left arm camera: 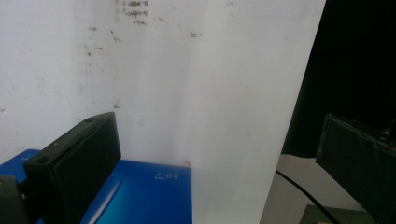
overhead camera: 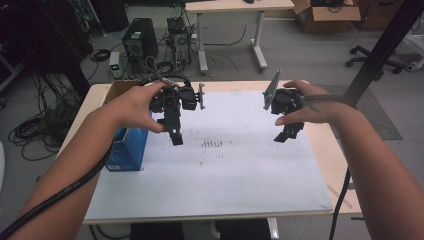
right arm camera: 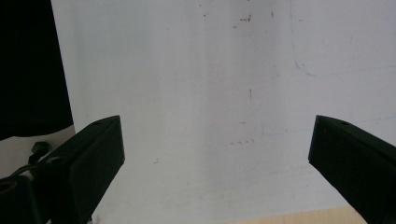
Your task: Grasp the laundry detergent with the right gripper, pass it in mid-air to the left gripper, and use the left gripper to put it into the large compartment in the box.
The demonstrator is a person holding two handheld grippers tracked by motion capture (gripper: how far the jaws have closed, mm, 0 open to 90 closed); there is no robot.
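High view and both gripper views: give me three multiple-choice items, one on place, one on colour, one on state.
1. Where is the box?
A. the sheet's left edge
B. the sheet's right edge
C. the floor

2. What colour is the box?
A. red
B. blue
C. green

3. How do the jaws of the right claw stand?
A. shut
B. shut on the box
C. apart

Key: 1 A, it sits by the left claw at the edge of the white sheet; 2 B, blue in the high view; 3 C, bare sheet shows between them.
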